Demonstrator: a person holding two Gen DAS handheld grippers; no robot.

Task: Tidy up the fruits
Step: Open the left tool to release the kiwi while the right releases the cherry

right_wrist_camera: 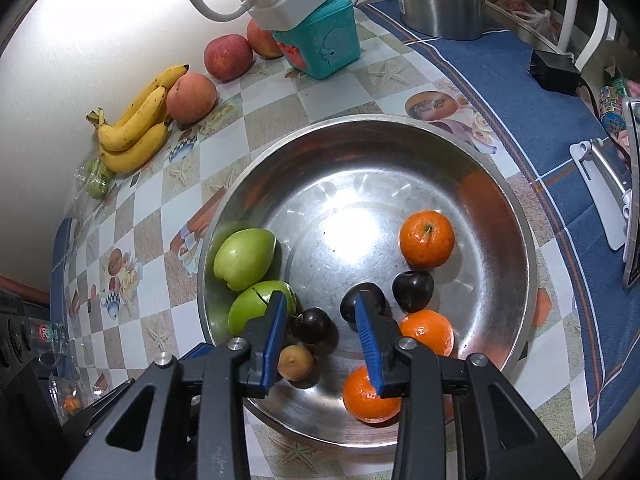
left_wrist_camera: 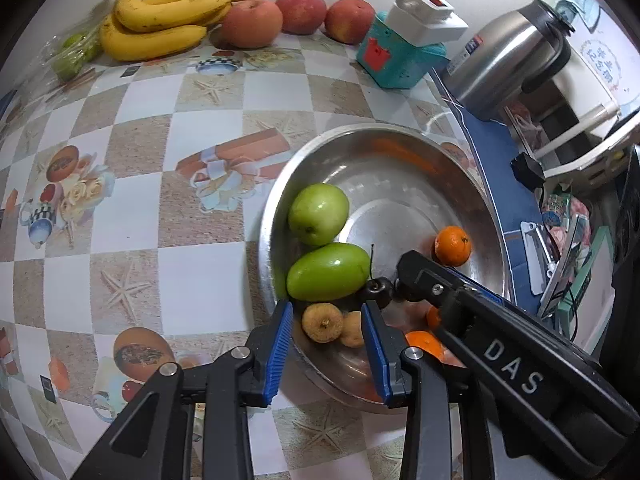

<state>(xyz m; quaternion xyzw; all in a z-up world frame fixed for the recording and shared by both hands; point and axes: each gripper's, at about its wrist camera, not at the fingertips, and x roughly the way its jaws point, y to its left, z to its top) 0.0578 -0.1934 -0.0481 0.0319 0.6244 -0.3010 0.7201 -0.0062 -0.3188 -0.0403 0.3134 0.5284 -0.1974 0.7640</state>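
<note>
Both grippers hang over the bowl (right_wrist_camera: 516, 216), jaws apart and empty: left gripper (left_wrist_camera: 326, 338) above the brown fruits (left_wrist_camera: 322, 323), right gripper (right_wrist_camera: 320, 320) above a cherry (right_wrist_camera: 311, 325). Bananas (left_wrist_camera: 160, 20) wait by the wall, probably unsorted.

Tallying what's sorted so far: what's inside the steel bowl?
The steel bowl holds two green fruits, three oranges, three dark plums and brown fruits; the gripper fingers hide some.

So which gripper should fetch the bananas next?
Probably left: the left gripper hangs at the bowl's edge nearest the bananas, jaws open and empty. The right gripper sits over the bowl's middle.
</note>
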